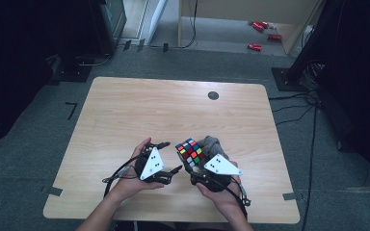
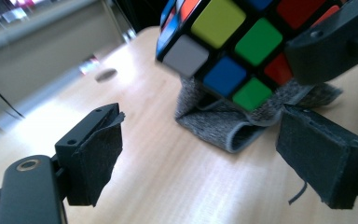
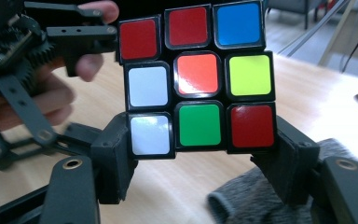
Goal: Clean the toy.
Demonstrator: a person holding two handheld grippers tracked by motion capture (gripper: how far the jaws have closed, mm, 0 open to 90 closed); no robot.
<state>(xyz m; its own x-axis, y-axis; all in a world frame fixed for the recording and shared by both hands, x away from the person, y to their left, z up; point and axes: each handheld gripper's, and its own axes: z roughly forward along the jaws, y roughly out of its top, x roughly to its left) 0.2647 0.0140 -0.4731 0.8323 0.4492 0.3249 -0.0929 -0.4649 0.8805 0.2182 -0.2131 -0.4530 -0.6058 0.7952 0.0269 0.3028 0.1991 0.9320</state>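
Right gripper view, scrambled cube (image 3: 198, 79), red, white, green stickers

A light wooden table (image 1: 125, 115) with rounded corners is standing on grey carpet. A folded grey cloth (image 2: 223, 126) is lying directly on its near right part. A small dark round spot (image 1: 213, 95) is sitting near the far edge, well apart from the cloth.

Black two-jaw grippers, the left gripper (image 1: 166, 157) and the right gripper (image 1: 196, 169), bear grey triangular plates and trailing cables.
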